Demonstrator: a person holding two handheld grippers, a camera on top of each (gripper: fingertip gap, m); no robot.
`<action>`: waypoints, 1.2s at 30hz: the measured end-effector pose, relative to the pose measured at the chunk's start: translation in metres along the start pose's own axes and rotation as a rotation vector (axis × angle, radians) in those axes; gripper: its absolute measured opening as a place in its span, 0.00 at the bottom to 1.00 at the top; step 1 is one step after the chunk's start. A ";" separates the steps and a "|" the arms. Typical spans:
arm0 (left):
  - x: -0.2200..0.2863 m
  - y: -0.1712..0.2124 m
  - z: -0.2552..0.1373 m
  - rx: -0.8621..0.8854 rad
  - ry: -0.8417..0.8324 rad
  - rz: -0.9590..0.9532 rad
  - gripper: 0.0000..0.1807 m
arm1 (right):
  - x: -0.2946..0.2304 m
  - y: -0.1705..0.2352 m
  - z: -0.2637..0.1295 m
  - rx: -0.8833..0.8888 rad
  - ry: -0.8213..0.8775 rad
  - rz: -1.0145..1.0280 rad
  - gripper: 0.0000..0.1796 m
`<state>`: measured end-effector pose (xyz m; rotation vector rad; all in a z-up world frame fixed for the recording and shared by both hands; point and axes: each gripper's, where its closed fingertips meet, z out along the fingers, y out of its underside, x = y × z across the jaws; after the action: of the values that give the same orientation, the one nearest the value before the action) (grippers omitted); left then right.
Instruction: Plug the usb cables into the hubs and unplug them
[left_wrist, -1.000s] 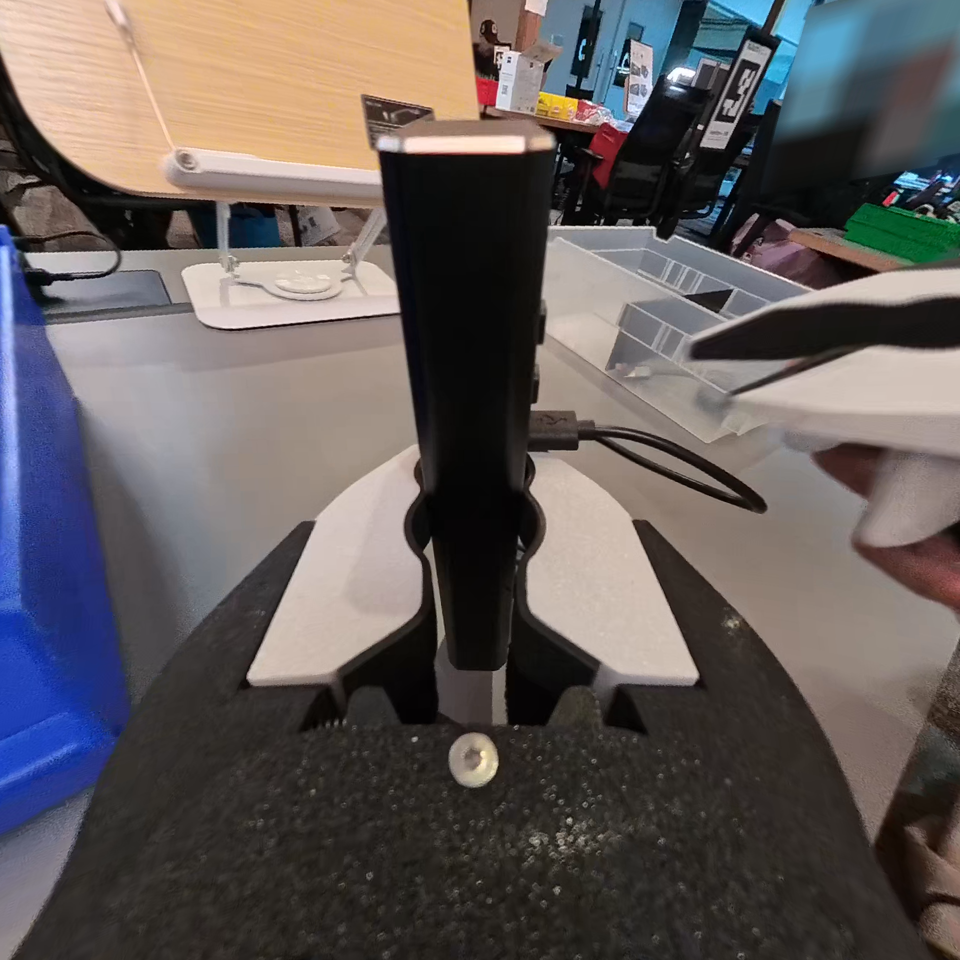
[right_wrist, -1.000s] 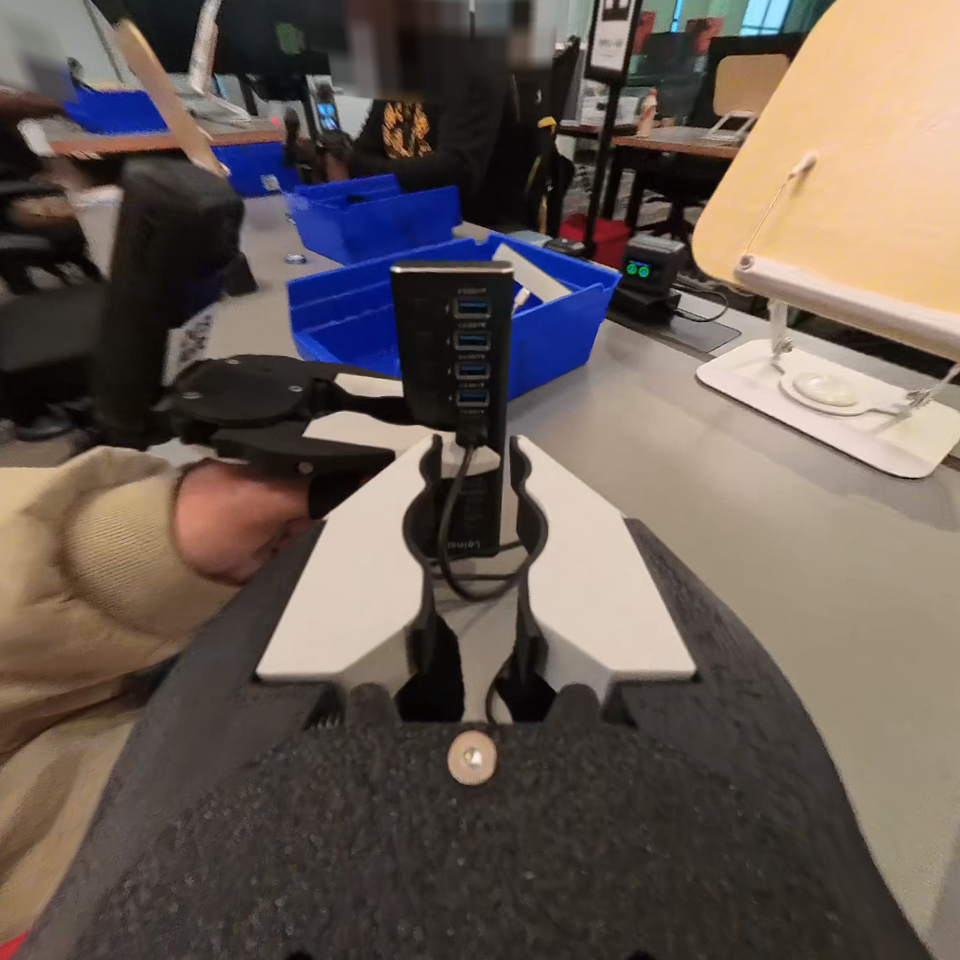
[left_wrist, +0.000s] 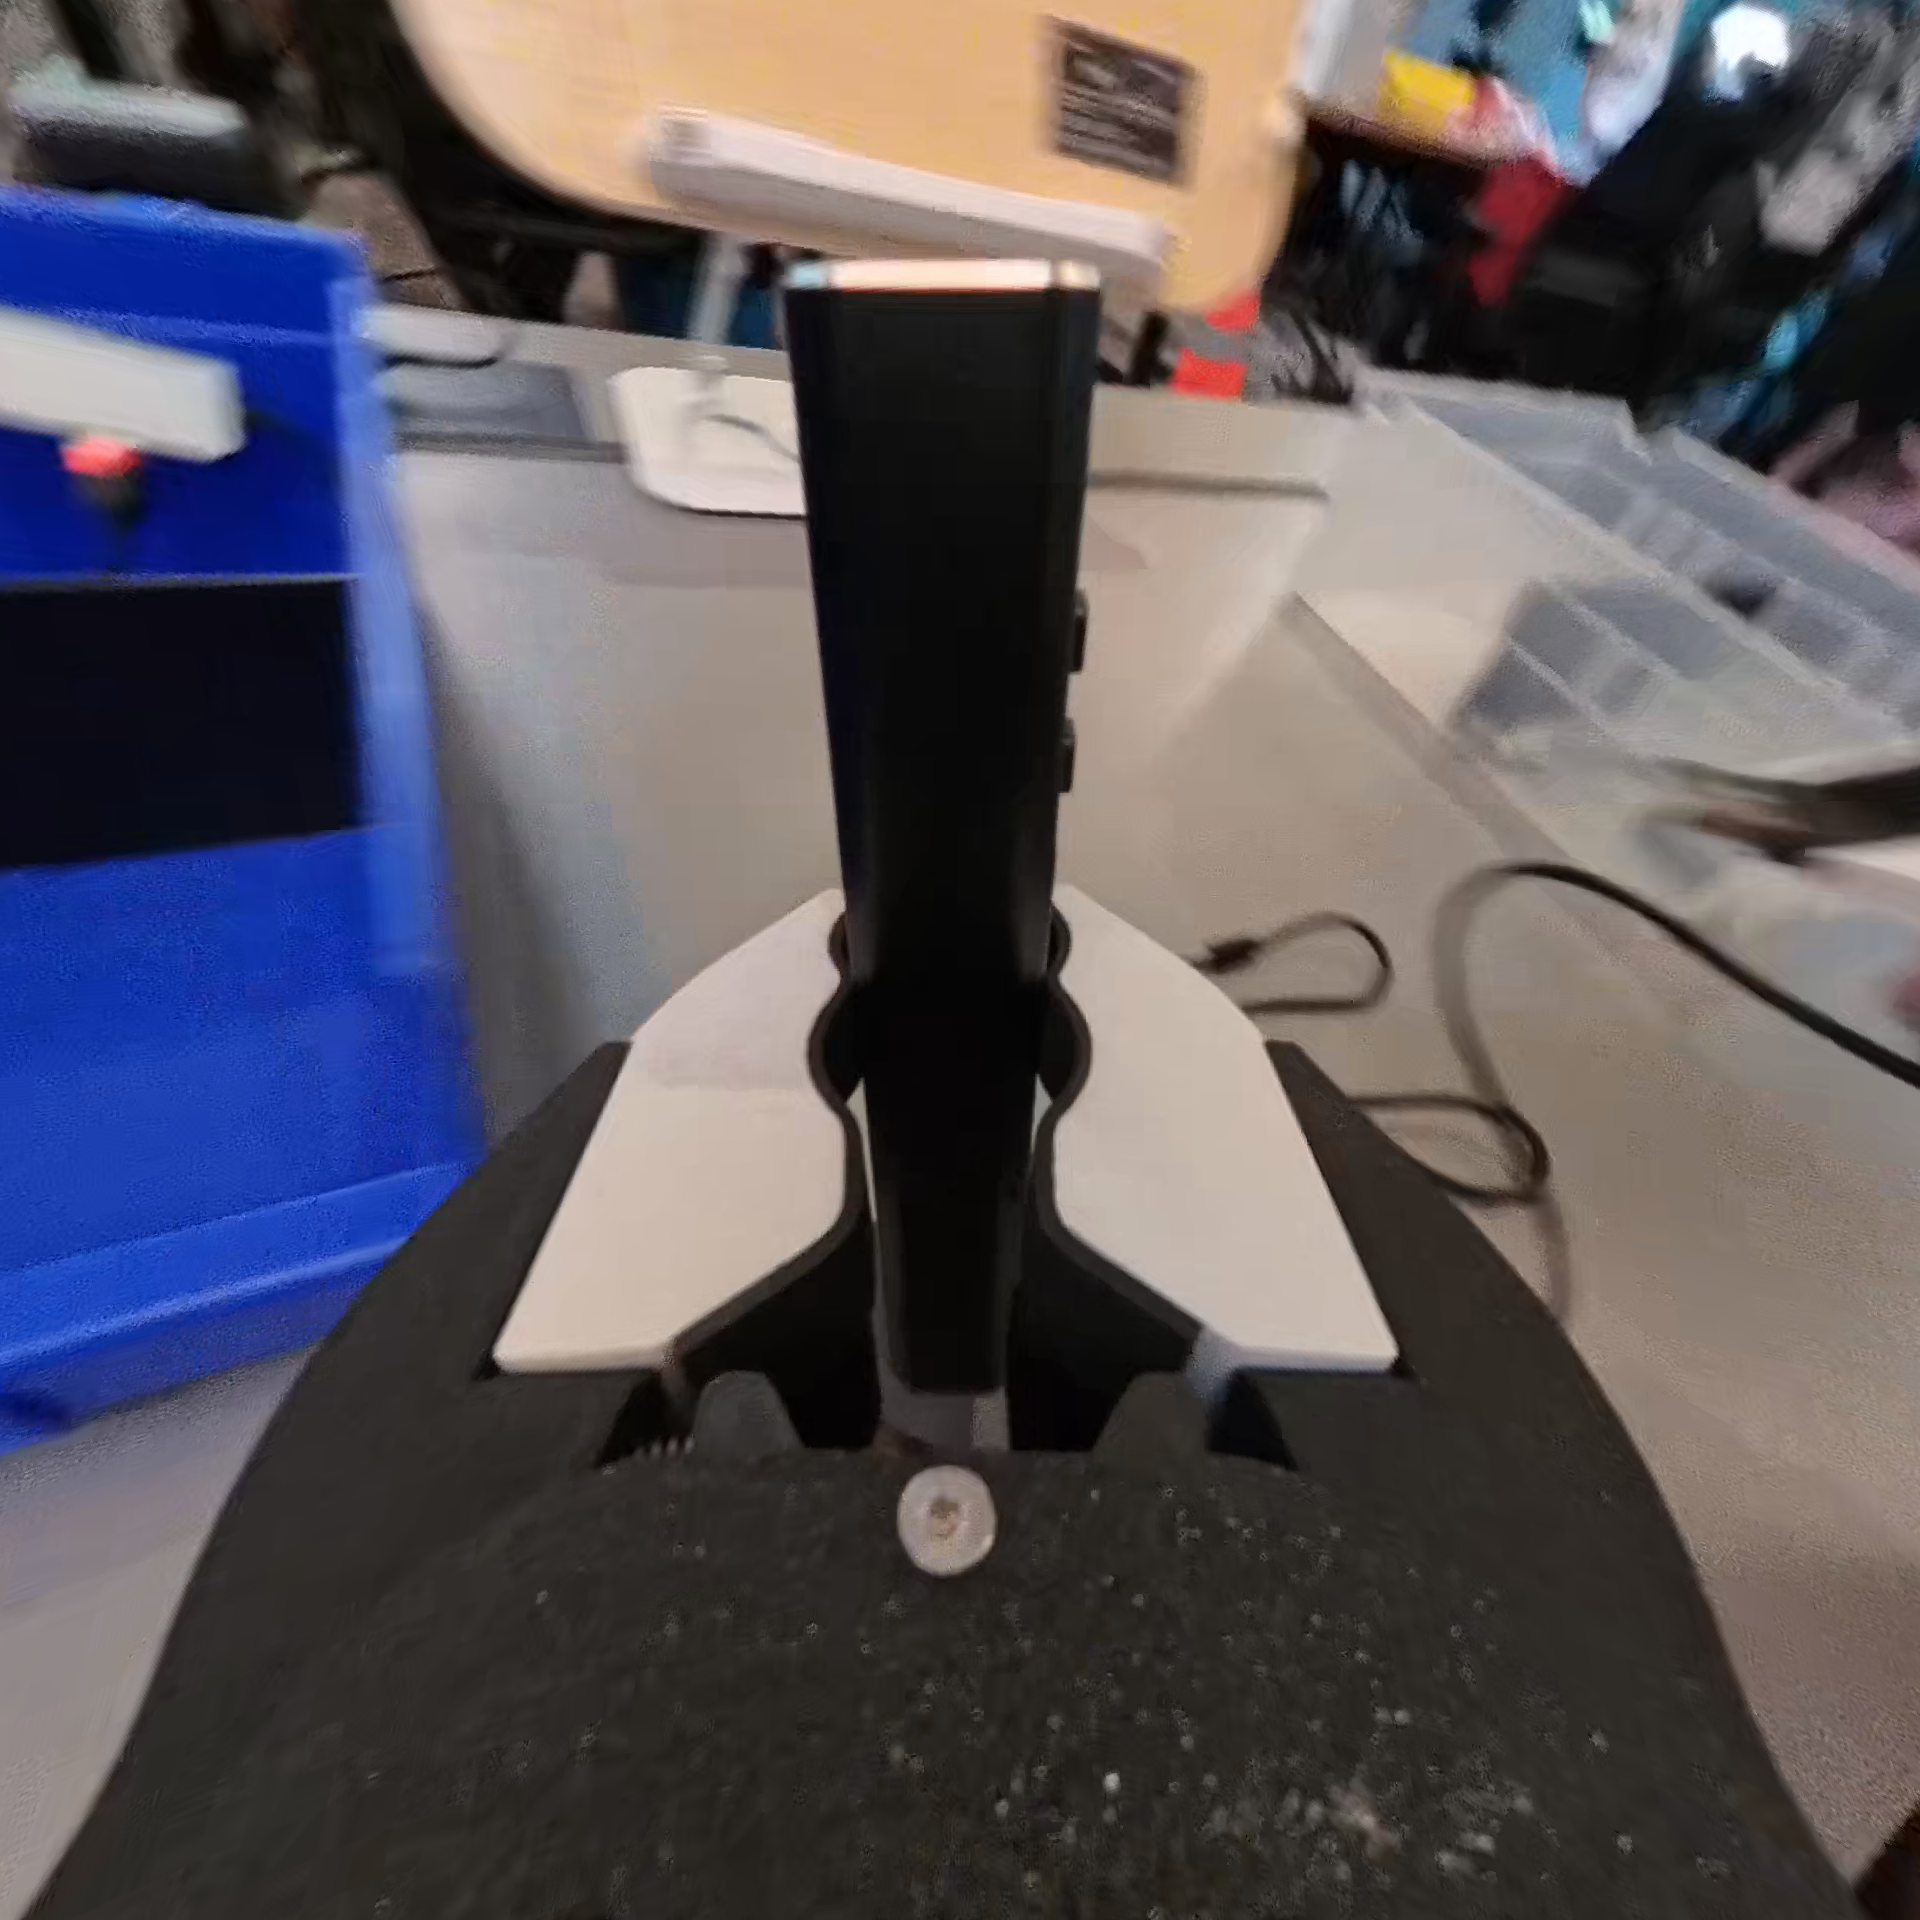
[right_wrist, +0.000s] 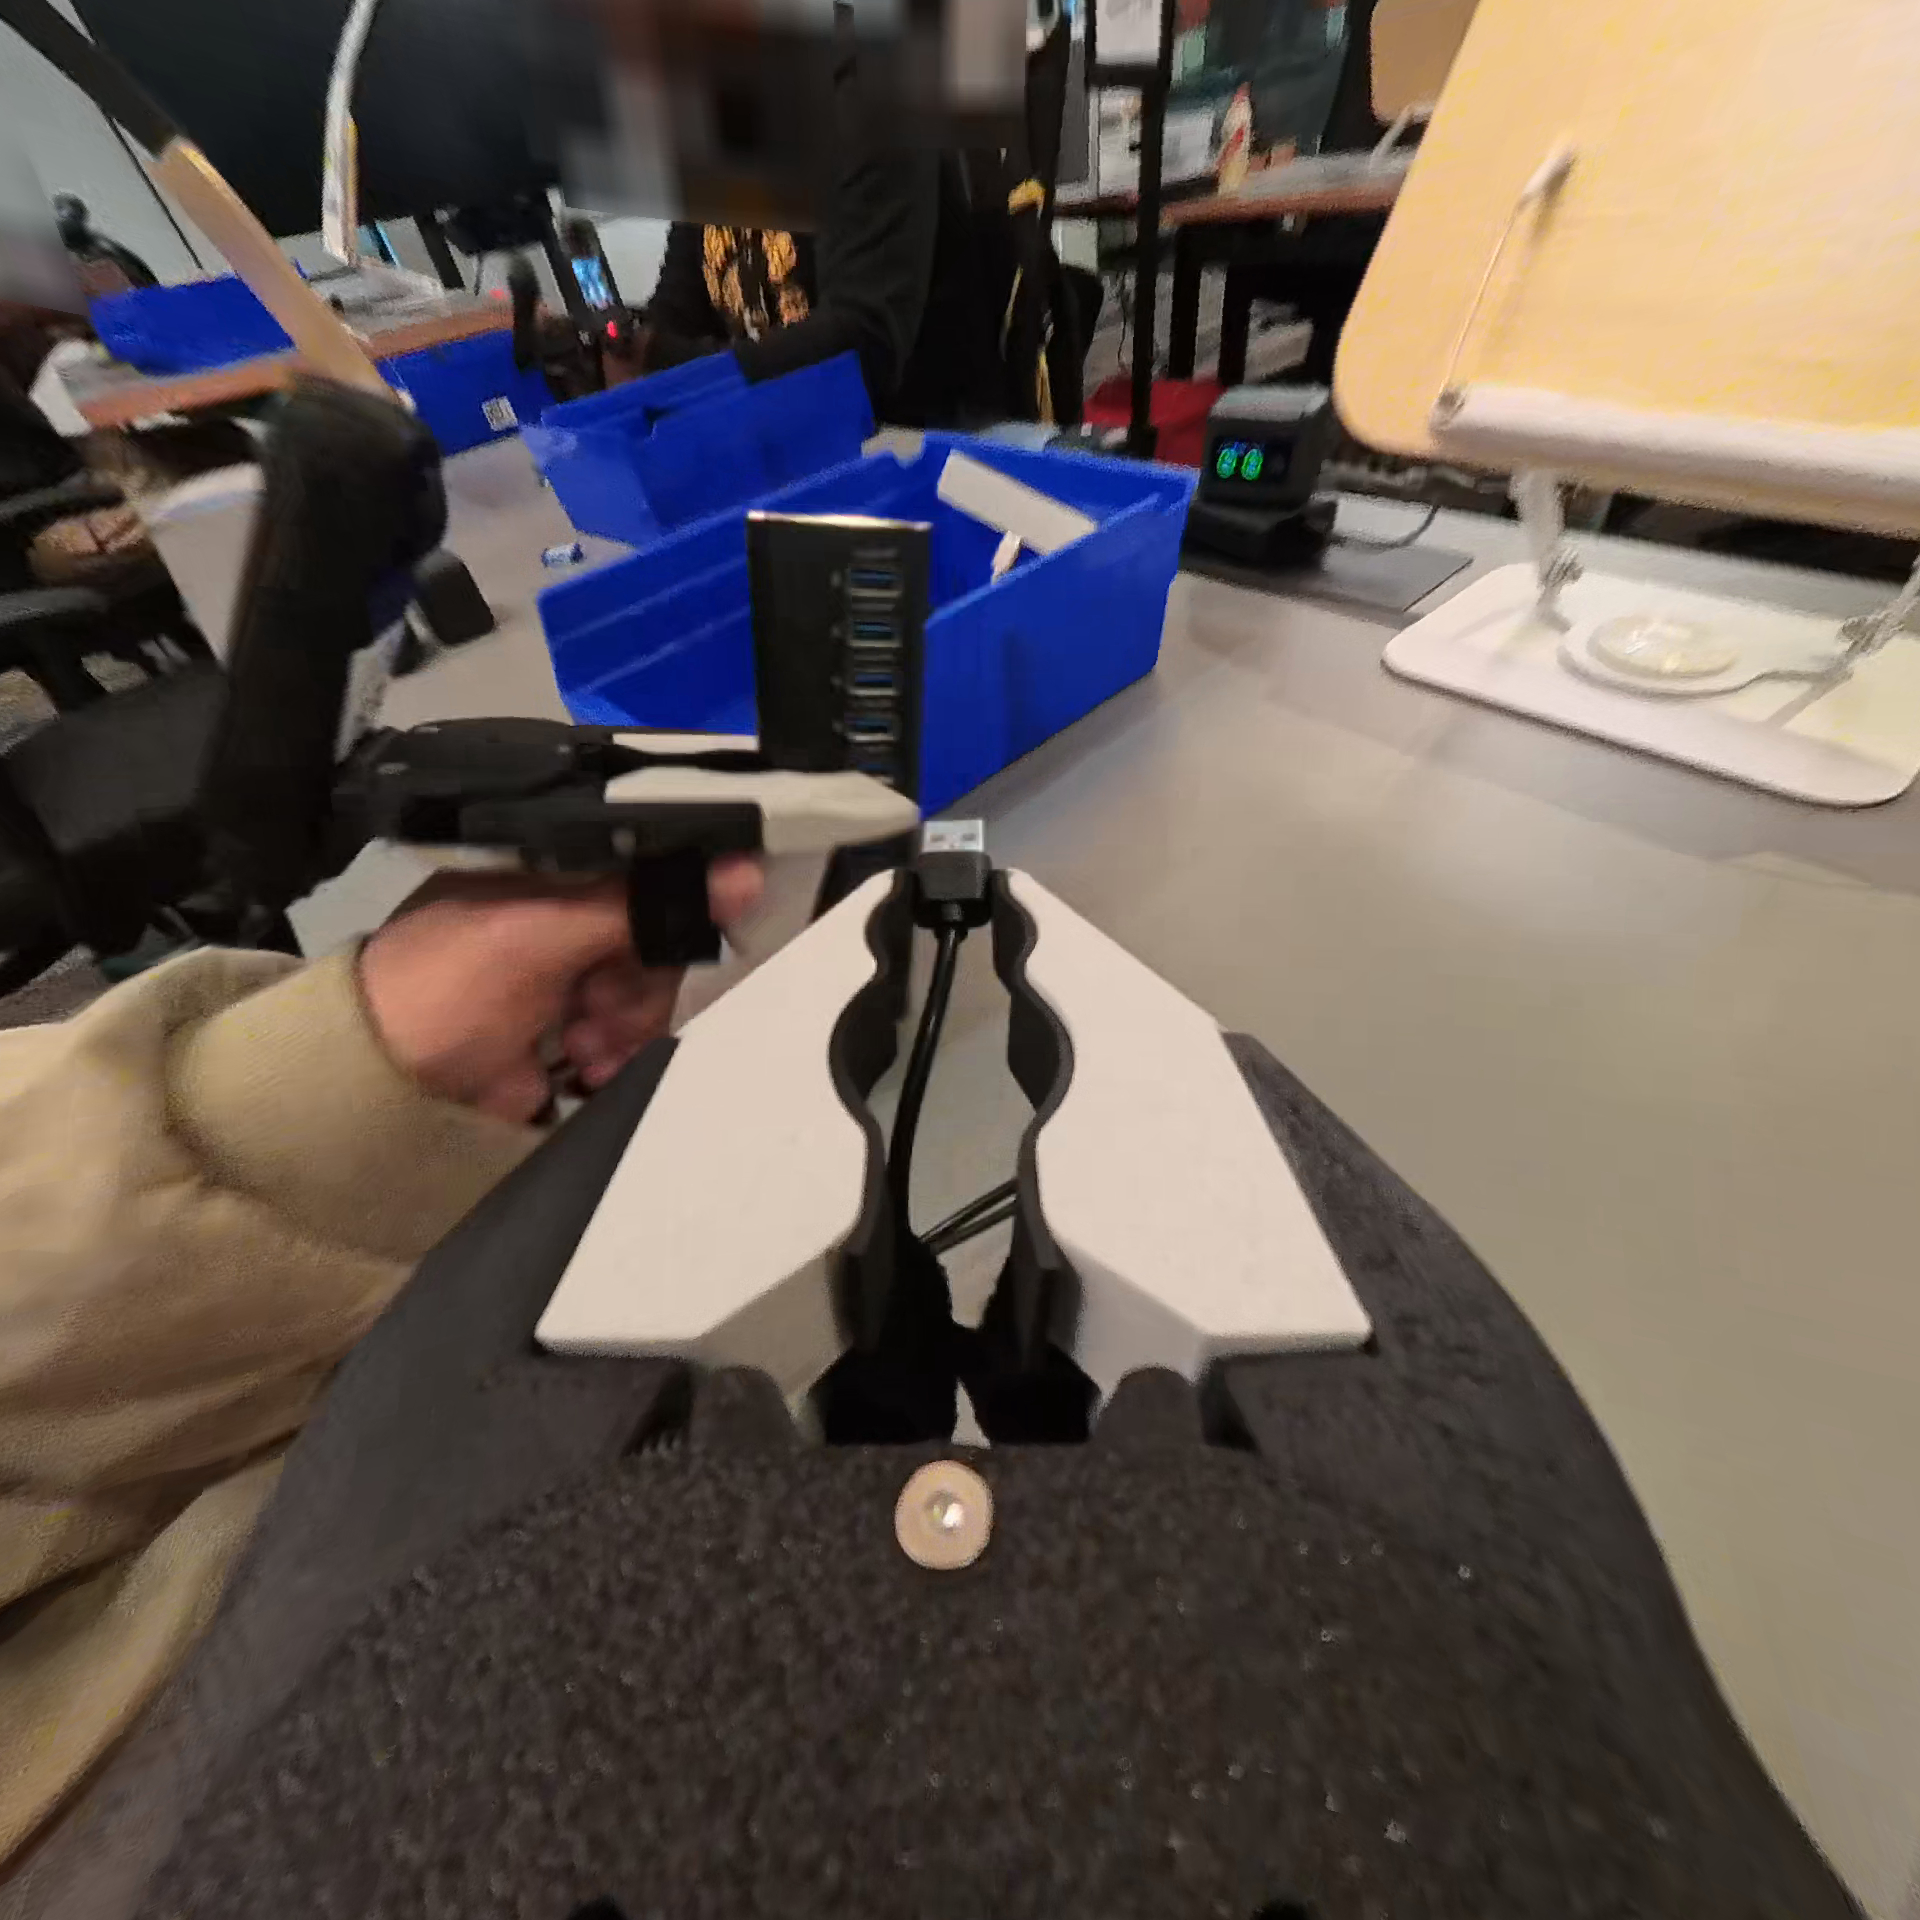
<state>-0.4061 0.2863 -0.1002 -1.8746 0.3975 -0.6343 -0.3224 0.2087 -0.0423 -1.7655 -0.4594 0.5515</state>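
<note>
Right wrist view: right gripper (right_wrist: 948, 883) pinches the plug (right_wrist: 952, 860), metal tip free and aimed up at the hub (right_wrist: 836, 644). Hub stands upright just beyond, up-left, ports facing the plug, clamped by the left gripper (right_wrist: 821, 790).

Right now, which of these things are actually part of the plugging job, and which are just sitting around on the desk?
In the job:
- black USB hub, clamped upright in the left gripper
- USB plug with its black cable, pinched in the right gripper, out of the hub

Lying about:
- blue bin
- wooden book stand
- clear compartment tray
</note>
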 end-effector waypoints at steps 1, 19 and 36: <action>-0.015 -0.011 -0.004 0.047 0.021 -0.046 0.16 | 0.003 -0.008 -0.008 0.018 -0.021 0.003 0.08; 0.050 -0.017 -0.019 0.119 0.338 0.074 0.16 | 0.120 -0.244 -0.151 0.230 0.199 -0.233 0.08; 0.052 -0.015 -0.017 0.100 0.366 0.026 0.16 | 0.321 0.079 -0.128 -0.629 0.431 0.136 0.18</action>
<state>-0.3744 0.2509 -0.0693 -1.6557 0.6128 -0.9659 0.0150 0.2719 -0.1322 -2.4561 -0.2152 0.0989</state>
